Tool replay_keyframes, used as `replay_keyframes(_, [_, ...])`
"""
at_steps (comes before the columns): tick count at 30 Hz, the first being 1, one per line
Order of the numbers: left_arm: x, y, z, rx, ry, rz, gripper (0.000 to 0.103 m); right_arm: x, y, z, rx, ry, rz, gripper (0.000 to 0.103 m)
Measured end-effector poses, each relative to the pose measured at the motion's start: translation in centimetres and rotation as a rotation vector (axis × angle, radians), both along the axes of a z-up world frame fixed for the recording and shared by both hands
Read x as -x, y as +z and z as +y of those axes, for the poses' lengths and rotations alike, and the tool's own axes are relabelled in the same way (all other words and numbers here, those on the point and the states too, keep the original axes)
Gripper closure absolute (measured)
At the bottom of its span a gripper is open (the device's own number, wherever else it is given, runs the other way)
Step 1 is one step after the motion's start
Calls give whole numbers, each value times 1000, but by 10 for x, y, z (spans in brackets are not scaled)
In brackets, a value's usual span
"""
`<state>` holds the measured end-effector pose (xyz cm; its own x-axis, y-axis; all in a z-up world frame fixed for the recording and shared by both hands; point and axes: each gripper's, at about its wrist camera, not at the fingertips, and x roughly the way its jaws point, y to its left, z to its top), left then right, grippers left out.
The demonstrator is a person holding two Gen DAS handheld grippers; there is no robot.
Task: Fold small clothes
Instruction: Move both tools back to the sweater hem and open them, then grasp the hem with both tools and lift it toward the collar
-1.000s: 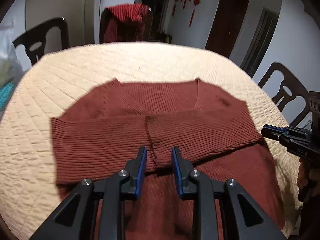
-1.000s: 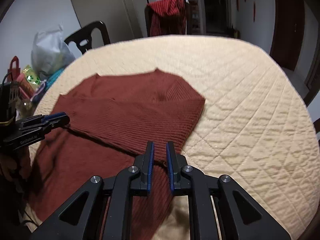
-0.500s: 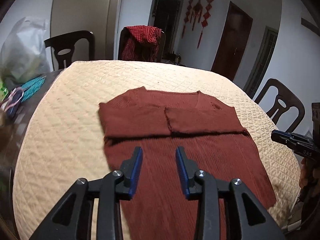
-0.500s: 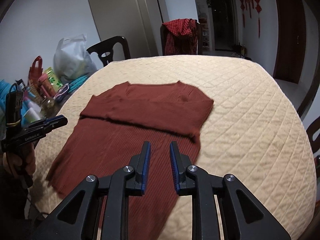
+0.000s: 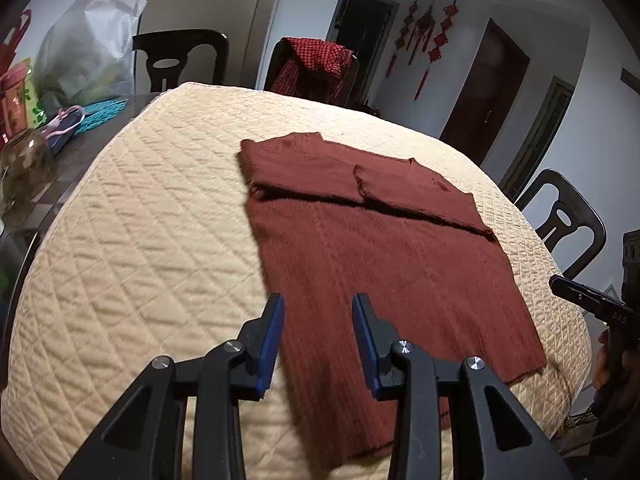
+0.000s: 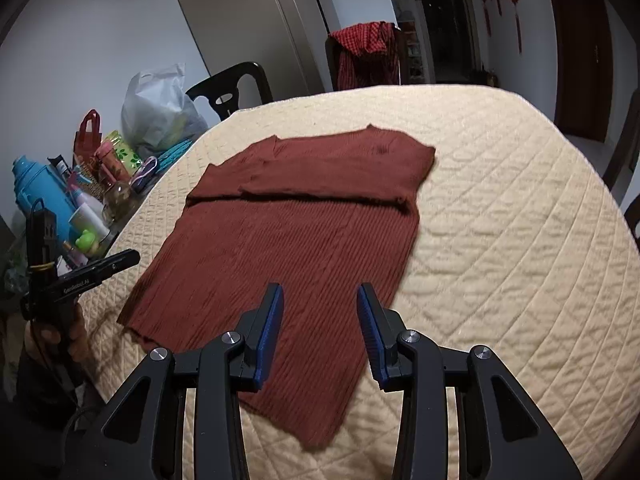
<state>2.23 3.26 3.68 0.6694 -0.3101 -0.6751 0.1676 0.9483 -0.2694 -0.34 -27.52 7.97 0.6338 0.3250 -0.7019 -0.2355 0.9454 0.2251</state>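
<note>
A maroon ribbed sweater [image 5: 380, 260] lies flat on the cream quilted cover [image 5: 140, 220]. Both sleeves [image 5: 360, 176] are folded across its chest. My left gripper [image 5: 318, 300] hovers over the lower left part of the sweater, open with nothing between its blue pads. In the right wrist view the sweater [image 6: 288, 240] stretches away from my right gripper [image 6: 320, 292], which hangs above the hem area. Its jaws are opening and hold nothing. Each gripper shows in the other's view: the right gripper [image 5: 576, 288] at the right edge, the left gripper [image 6: 120, 260] at the left, held by a hand [image 6: 52, 332].
Dark chairs [image 5: 568, 216] ring the table, one draped with a red checked garment [image 5: 320, 64]. A plastic bag [image 6: 160, 112], a blue flask [image 6: 36, 192] and several small bottles crowd the table's left side. Bare quilted cover [image 6: 500, 200] lies right of the sweater.
Both grippers drew back from the folded sleeves toward the hem. Their jaws widened and left the sleeve cloth lying on the chest.
</note>
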Motion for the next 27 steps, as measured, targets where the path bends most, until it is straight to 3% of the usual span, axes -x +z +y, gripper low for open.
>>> replay_keyframes(12, [20,-30,5,76,23,95,62,14,-47,-16,-94,-40,145,64])
replay_keyframes(16, [22,-29,0,89,23,91,59,18,-50,-16,-137,-42,148,64])
replay_keyframes(24, [27,-33,-2,196,-3,115,59,26,-53,-13,-220,-22,182,64])
replay_keyframes(27, [21,-33,-5,191,-15,98,59,20,-56,-13,-260,-19,185,64])
